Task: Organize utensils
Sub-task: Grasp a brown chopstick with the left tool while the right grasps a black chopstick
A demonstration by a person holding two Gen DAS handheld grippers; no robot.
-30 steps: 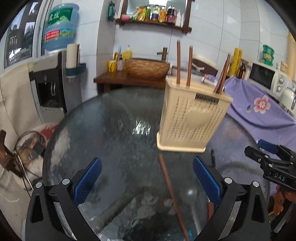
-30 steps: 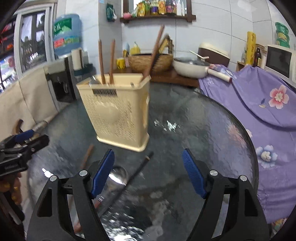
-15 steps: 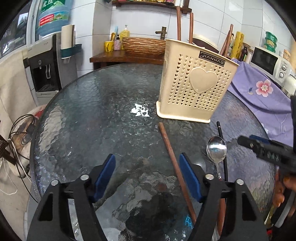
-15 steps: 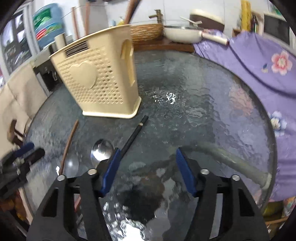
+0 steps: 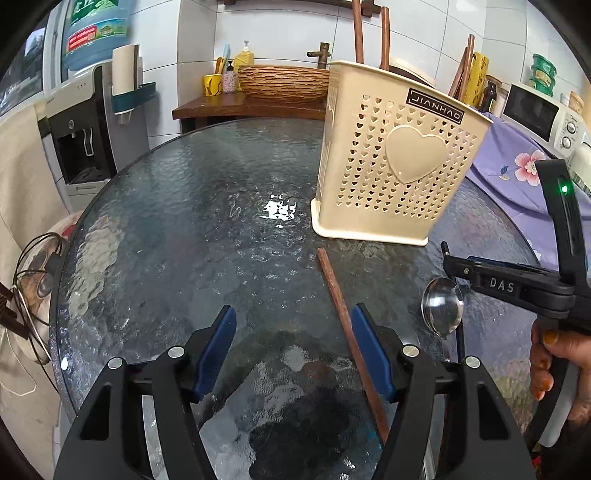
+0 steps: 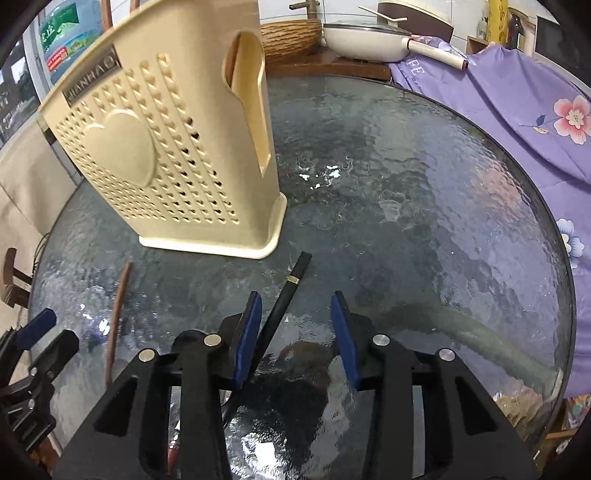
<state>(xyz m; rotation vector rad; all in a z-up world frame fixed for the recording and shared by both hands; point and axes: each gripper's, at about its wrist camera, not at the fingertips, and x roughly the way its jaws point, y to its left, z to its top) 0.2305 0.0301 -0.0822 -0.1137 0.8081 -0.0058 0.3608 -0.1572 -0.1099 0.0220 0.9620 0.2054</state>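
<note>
A cream perforated utensil holder (image 5: 391, 173) stands on the round glass table (image 5: 177, 229) with several brown chopsticks (image 5: 356, 29) upright in it. My left gripper (image 5: 294, 349) hovers low over the table, jaws closing. A brown chopstick (image 5: 338, 299) lies between them, close to the right pad (image 5: 371, 350). A steel spoon (image 5: 441, 310) lies further right. My right gripper (image 6: 296, 332) is also closing. A black chopstick (image 6: 284, 299) lies between its jaws beside the left pad (image 6: 249, 332); the other pad is clear of it. The holder (image 6: 166, 158) stands just beyond.
A water dispenser (image 5: 85, 122) stands at the far left, with cables (image 5: 33, 280) below the table edge. A wooden counter with a woven bowl (image 5: 284, 81) sits behind. A purple flowered cloth (image 6: 517, 110) covers furniture on the right, near a microwave (image 5: 535, 114) and a pan (image 6: 365, 40).
Both grippers have sunk toward the table and tilted down, and their jaws have narrowed. The right one has slid over the black chopstick; the left now straddles the brown one.
</note>
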